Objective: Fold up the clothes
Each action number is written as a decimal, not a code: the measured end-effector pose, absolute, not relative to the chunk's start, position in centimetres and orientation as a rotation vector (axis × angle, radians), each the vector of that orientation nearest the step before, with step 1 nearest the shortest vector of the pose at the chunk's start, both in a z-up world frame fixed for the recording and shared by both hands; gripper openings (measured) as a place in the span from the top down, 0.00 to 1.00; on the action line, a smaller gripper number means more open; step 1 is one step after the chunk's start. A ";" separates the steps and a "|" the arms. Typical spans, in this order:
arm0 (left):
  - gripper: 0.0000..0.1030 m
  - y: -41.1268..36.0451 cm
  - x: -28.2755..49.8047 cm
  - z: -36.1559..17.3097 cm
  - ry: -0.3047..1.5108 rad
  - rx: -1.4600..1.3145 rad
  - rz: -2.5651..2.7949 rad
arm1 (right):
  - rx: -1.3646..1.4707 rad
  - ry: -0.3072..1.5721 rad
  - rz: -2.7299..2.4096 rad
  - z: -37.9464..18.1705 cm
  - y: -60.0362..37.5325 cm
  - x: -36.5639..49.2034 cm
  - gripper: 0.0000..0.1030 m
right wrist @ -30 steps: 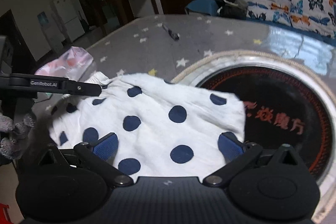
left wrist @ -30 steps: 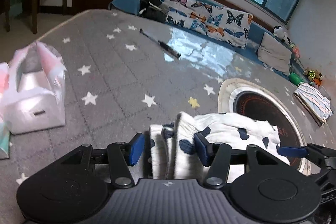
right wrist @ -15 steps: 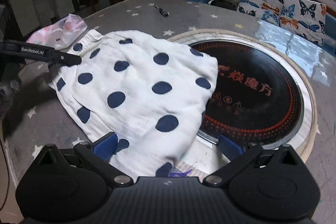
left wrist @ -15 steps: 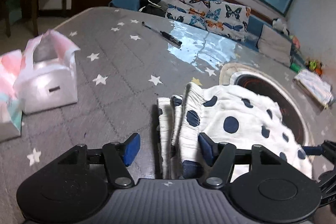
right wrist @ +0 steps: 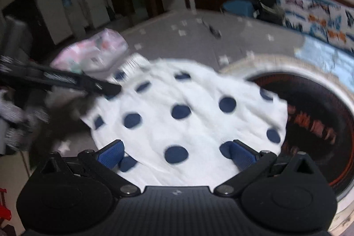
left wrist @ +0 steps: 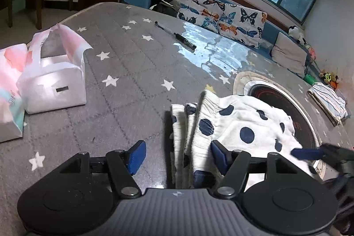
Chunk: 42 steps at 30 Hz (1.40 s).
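Observation:
A white garment with navy dots (left wrist: 241,123) lies on the grey star-patterned table, partly over a round black hotplate (left wrist: 303,112). Its gathered waistband folds sit between the fingers of my left gripper (left wrist: 177,155), which is open around them. My right gripper (right wrist: 174,150) is open, its blue pads spread over the near edge of the garment (right wrist: 183,116). The view is blurred. The left gripper's finger (right wrist: 66,81) shows at the garment's left edge in the right wrist view. The right gripper's blue tip (left wrist: 307,153) shows at the garment's right edge in the left wrist view.
A pink and white bag (left wrist: 50,74) stands left on the table. A black pen (left wrist: 177,35) lies further back. A folded striped cloth (left wrist: 327,101) lies at the right edge. A sofa with butterfly cushions (left wrist: 223,14) runs behind the table.
Both grippers have stayed open. The right gripper has moved forward and low over the garment again. The left gripper has shifted slightly, waistband folds still between its fingers.

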<state>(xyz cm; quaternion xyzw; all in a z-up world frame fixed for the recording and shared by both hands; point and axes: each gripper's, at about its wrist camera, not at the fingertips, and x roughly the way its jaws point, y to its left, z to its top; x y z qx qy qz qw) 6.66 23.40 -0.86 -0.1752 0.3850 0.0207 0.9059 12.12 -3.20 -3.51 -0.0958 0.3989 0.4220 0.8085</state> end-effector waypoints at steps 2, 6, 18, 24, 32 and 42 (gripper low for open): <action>0.33 23.3 6.8 -0.1 0.781 -0.351 0.037 | -0.210 0.843 0.910 -3.1 -3.2 12.2 0.00; 0.32 23.1 8.4 1.2 0.757 -0.352 0.035 | -0.206 0.798 0.920 -1.7 -3.1 12.8 0.00; 0.31 23.2 12.3 -1.1 0.817 -0.331 0.086 | -0.149 0.878 0.849 -4.2 -2.0 17.1 0.00; 0.32 22.5 11.6 0.2 0.794 -0.314 0.082 | -0.134 0.827 0.865 -2.4 -2.4 16.3 0.00; 0.31 22.0 11.2 0.1 0.800 -0.282 0.085 | -0.160 0.856 0.849 -3.2 -0.6 15.8 0.00; 0.31 22.2 11.1 -0.2 0.801 -0.288 0.086 | -0.221 0.767 0.818 -1.3 0.7 13.9 0.00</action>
